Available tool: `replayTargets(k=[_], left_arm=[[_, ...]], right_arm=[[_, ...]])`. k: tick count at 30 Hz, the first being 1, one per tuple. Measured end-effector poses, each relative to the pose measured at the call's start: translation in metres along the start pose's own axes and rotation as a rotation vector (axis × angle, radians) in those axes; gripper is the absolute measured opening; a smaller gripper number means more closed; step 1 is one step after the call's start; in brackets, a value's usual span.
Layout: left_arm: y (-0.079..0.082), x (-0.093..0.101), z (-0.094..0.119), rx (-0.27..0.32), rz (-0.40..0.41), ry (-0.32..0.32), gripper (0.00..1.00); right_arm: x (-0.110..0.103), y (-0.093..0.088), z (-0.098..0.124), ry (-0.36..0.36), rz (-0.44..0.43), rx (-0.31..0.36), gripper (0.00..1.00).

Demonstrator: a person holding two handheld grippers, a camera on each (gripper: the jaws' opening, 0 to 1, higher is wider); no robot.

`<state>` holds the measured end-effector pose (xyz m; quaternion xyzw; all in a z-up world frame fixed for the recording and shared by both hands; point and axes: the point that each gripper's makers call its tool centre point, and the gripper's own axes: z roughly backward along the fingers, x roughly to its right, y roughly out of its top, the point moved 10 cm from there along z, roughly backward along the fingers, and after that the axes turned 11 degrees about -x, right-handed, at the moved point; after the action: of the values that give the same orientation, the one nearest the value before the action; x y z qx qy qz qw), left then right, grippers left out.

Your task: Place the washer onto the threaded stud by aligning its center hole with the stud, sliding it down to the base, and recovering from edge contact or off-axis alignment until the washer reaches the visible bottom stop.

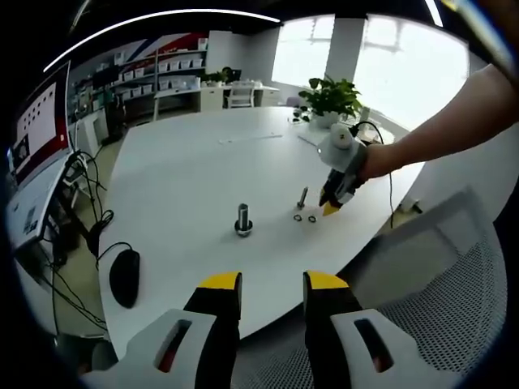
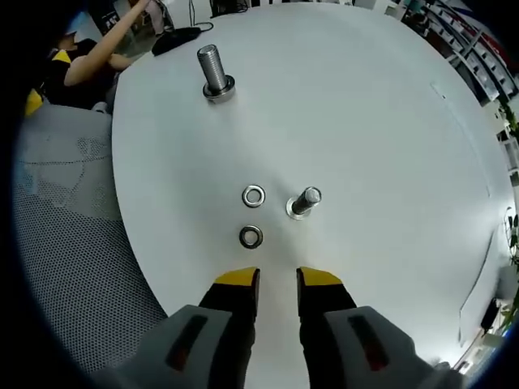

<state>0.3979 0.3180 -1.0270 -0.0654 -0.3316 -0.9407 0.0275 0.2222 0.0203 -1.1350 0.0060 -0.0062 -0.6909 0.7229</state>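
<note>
Washers lie loose on the white bench (image 2: 389,121), two of them, just ahead of the right gripper (image 2: 276,279), whose yellow-tipped fingers (image 2: 238,278) stand a little apart with nothing between them. The nearer washer (image 2: 250,237) sits just beyond the finger tips, slightly toward the left one; the second washer (image 2: 253,196) lies just past it. Beside that second washer, to the right in the right gripper view, a small threaded stud (image 2: 305,201) rises from its base, with no washer on it yet. Farther off stands a larger bolt (image 2: 215,74) on its own base, well apart from the rest.

The step in hand looks like picking up a washer. Done well, that means coming down on the nearer one with the fingers straddling its rim, closing across its width so it stays level, and not nudging its neighbour. A flat, thin ring on a smooth bench may skid or tip, so a slow squeeze seems wise. Then carry it over the small stud with the hole square to the threads before lowering.

The left gripper (image 1: 272,284) hangs back off the bench edge, fingers apart and empty, above a mesh chair (image 1: 454,275); a computer mouse (image 1: 124,276) rests at the bench's far side in its view.
</note>
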Motion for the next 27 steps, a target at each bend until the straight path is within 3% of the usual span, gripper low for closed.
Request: replayTargets(k=[21, 27], left_arm=[[0.001, 0.000, 0.001, 0.006, -0.011, 0.000, 0.28], [0.001, 0.000, 0.001, 0.012, -0.009, -0.001, 0.28]], right_arm=[[-0.019, 0.005, 0.001, 0.008, 0.076, 0.018, 0.28], [-0.017, 0.007, -0.002, 0.025, 0.054, 0.046, 0.28]])
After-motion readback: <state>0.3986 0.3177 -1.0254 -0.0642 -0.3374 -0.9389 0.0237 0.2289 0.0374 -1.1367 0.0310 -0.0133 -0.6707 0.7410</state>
